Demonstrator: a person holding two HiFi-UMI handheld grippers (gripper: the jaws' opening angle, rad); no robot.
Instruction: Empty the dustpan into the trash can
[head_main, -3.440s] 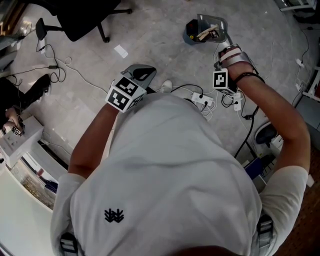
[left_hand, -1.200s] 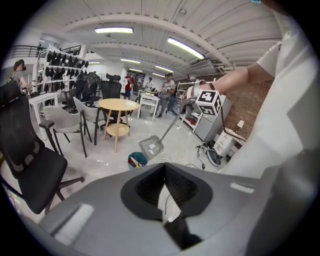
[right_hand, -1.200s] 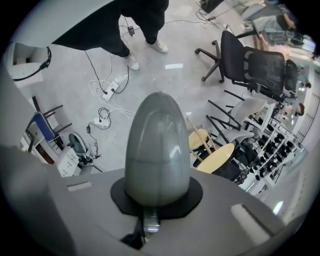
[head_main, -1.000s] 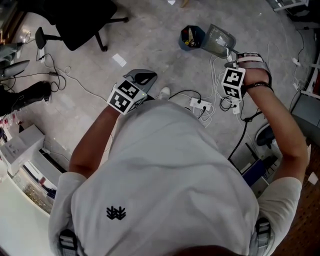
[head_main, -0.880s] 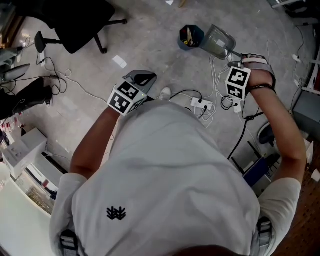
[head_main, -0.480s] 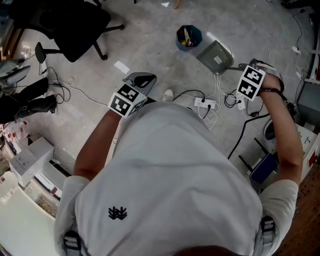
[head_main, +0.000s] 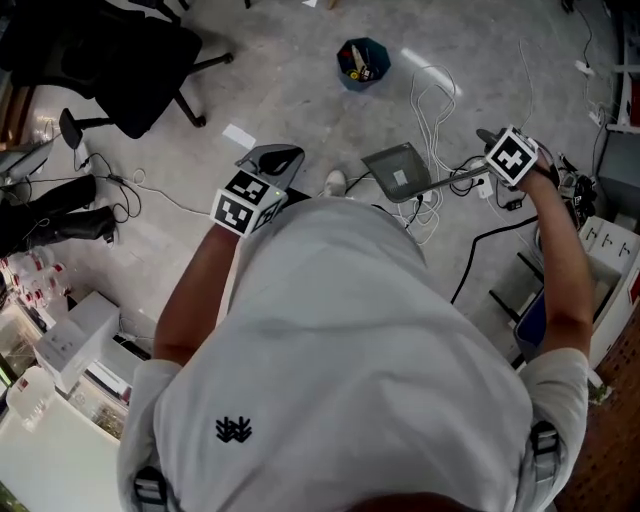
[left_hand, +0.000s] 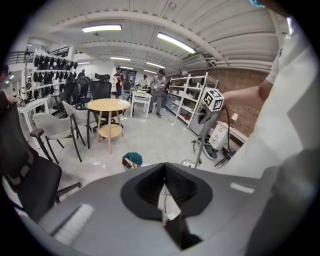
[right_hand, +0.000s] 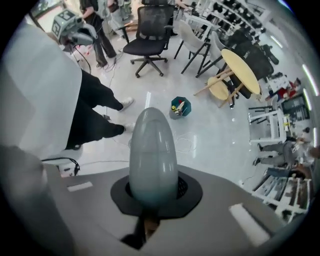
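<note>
Swinging away from the trash can (head_main: 362, 61), the dustpan (head_main: 399, 171) is now hanging well apart from it, lower in the head view and closer to the person's body. A second ago it was tipping right beside the can's rim. The right gripper (head_main: 480, 174) has travelled with it, out toward the right edge.

At the far left of the head view a black office chair (head_main: 135, 50) is standing on the grey floor (head_main: 290, 90). A white slip of paper (head_main: 238, 135) is lying between the chair and the left gripper (head_main: 281, 157). That gripper is hovering in front of the person's chest and carrying nothing. Its own view is showing the jaws pressed together, pointing out over the floor toward the teal can, with a round wooden table (left_hand: 108, 105) standing beyond. Just right of this gripper a white shoe (head_main: 335, 182) is peeking out past the person's shirt.

The dustpan is floating above the floor just right of the shoe, its grey pan facing the camera with a pale label at its middle. Farther up the view the trash can is standing upright, holding some yellow and white scraps. White cables (head_main: 432, 88) are looping across the floor between can and dustpan.

The dustpan's handle (right_hand: 152, 155) is running rightward into the right gripper, whose jaws are clamping it. In the right gripper view the rounded grey handle is filling the gap between them.
</note>
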